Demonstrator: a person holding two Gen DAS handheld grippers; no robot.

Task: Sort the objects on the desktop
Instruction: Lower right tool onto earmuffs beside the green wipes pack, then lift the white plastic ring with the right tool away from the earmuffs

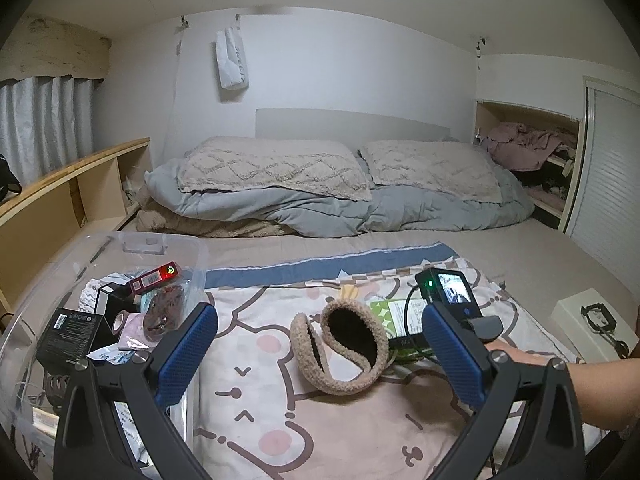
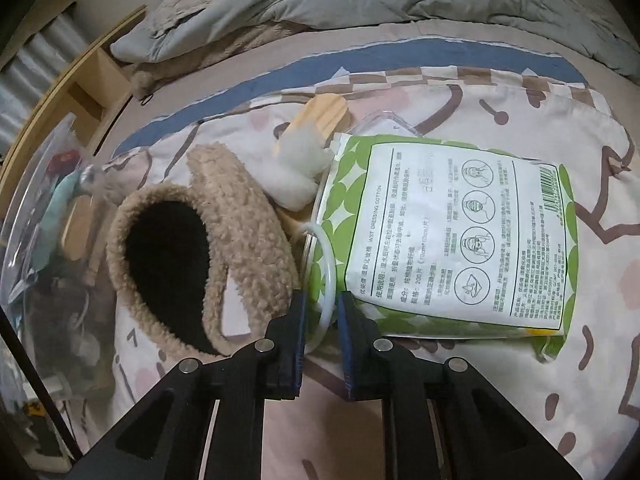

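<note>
A cartoon-printed pink and white blanket is spread over the bed. On it a green and white packet of cotton pads is laid, with fuzzy beige earmuffs just beside. The left gripper is held wide apart, with nothing between. The right gripper is nearly together around the packet's thin white cord loop.

Both the left gripper and the right gripper are built of black skeletal frames; blue textured pads line the jaws, and silver screws are set behind them.
</note>
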